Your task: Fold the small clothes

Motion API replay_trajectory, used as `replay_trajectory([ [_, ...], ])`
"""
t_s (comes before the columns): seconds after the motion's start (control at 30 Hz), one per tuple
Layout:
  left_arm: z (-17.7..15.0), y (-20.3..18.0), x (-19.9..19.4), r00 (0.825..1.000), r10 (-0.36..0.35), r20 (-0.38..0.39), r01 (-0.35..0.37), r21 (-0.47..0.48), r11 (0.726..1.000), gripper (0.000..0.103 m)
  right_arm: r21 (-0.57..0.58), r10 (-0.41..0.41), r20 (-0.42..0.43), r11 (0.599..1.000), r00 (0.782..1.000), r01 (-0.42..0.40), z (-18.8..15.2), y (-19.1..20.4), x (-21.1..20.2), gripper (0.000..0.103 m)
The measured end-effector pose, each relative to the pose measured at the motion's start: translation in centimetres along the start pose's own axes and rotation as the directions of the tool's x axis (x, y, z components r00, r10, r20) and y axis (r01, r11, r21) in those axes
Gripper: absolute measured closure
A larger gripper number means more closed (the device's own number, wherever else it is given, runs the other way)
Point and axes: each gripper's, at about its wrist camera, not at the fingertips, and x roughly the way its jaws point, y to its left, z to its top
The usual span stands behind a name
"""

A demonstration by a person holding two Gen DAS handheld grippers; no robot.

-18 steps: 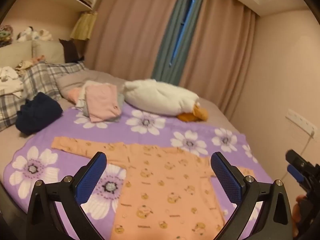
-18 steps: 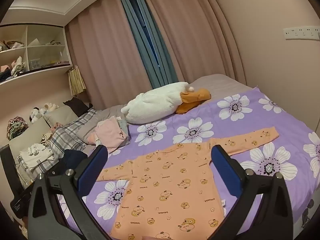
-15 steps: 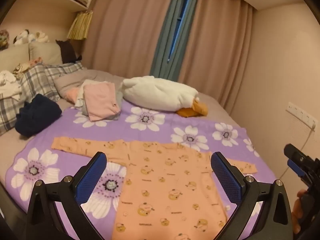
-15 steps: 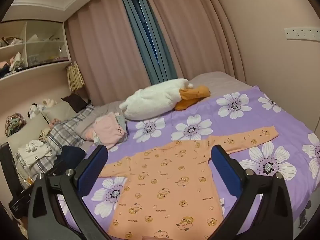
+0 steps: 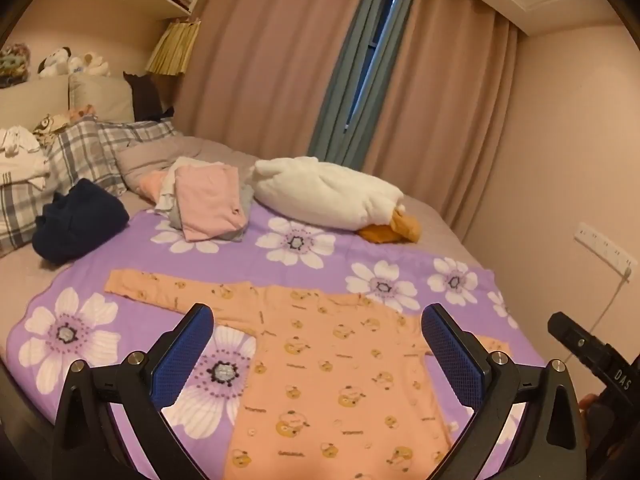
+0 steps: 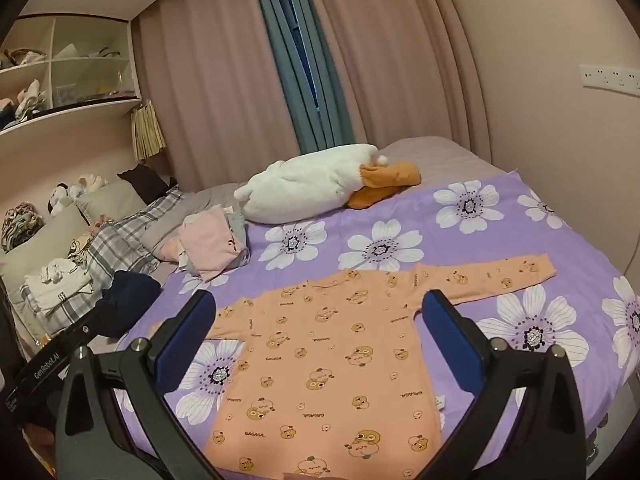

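An orange long-sleeved baby shirt (image 5: 332, 364) with a duck print lies flat, sleeves spread, on a purple flowered blanket (image 5: 304, 260). It also shows in the right wrist view (image 6: 324, 356). My left gripper (image 5: 318, 354) is open and empty, held above the shirt's near part. My right gripper (image 6: 320, 344) is open and empty, also above the shirt. The right gripper's body (image 5: 592, 364) shows at the right edge of the left wrist view. Neither gripper touches the cloth.
A stack of folded pink and grey clothes (image 5: 208, 200) lies at the blanket's far edge. A white and orange duck plush (image 5: 332, 196) lies behind it. A dark navy garment (image 5: 78, 224) and plaid pillows (image 5: 80, 152) are at the left. A wall (image 5: 560, 160) is on the right.
Both grippers have drawn back and slightly up, so the shirt sits a little lower and farther in both views. The shirt has not moved and both grippers stay open.
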Motion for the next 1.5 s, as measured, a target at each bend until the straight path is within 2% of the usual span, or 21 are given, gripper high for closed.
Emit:
replay_trajectory([
  [0.33,-0.1,-0.5,0.3,1.0,0.014,0.001,-0.014,0.018,1.0,0.0,-0.009,-0.023,-0.011,1.0,1.0,0.023,0.2,0.7,0.5,0.0],
  [0.57,-0.1,0.2,0.1,0.997,0.071,0.021,-0.071,0.019,0.997,0.0,-0.029,-0.037,-0.021,0.999,0.999,0.037,0.3,1.2,1.0,0.0],
  [0.7,0.0,0.3,0.2,0.999,0.046,0.013,-0.047,0.025,0.999,0.0,-0.029,-0.049,-0.017,0.998,0.999,0.049,0.3,1.2,1.1,0.0],
  [0.87,-0.1,0.2,0.4,0.998,0.068,0.008,-0.068,0.036,0.997,0.0,-0.041,-0.067,-0.028,0.997,0.997,0.065,0.4,1.1,1.6,0.0],
  [1.1,-0.3,0.0,0.3,0.999,0.034,-0.005,-0.034,0.055,0.998,0.0,-0.053,-0.072,-0.031,0.996,0.997,0.07,0.4,1.5,1.8,0.0],
  [1.5,-0.2,-0.3,0.6,0.998,0.058,-0.008,-0.058,0.062,0.996,0.0,-0.064,-0.072,-0.033,0.995,0.997,0.07,0.3,1.8,1.7,0.0],
])
